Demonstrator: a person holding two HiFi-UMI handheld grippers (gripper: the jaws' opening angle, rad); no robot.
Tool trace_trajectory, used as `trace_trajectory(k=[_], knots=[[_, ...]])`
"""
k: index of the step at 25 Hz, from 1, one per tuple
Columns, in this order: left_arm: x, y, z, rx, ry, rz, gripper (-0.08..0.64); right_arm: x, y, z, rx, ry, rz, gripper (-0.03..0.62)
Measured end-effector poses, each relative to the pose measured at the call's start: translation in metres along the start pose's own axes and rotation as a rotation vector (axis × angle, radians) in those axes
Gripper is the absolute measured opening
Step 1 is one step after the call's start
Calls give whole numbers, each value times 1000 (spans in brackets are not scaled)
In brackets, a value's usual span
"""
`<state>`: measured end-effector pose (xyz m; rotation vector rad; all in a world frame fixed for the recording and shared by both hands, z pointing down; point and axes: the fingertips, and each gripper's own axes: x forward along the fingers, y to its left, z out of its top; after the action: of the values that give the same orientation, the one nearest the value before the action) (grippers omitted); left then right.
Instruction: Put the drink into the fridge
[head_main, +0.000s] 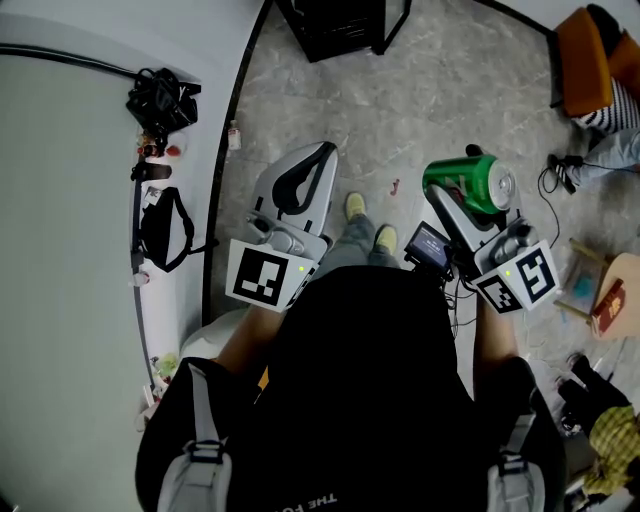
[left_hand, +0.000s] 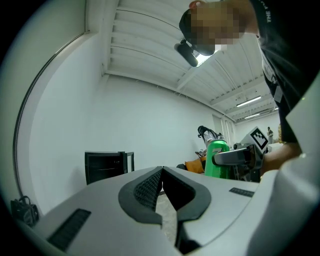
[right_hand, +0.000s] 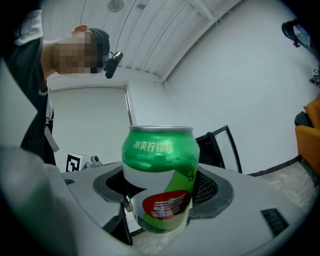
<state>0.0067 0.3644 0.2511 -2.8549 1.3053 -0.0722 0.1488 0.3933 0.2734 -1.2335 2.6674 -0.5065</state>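
Green drink can clamped between the right gripper's fingers above the grey floor, left gripper fingers pressed together holding nothing, black cabinet ahead across the floor, orange chair far right, black bags left.

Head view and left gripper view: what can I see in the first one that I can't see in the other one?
Only the head view shows the person's yellow shoes on the grey floor and a black bag by the white wall. Only the left gripper view shows the ceiling with its lights and the camera on the person's head. Both show the green can held in the right gripper, the left gripper shut on nothing, and a black cabinet.
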Motion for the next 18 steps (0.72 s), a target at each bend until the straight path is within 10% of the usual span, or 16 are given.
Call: trace_trajectory(k=[18], knots=[[19,66,1,60,8,-106,11,90,-3,9,-31,15,-7,341]])
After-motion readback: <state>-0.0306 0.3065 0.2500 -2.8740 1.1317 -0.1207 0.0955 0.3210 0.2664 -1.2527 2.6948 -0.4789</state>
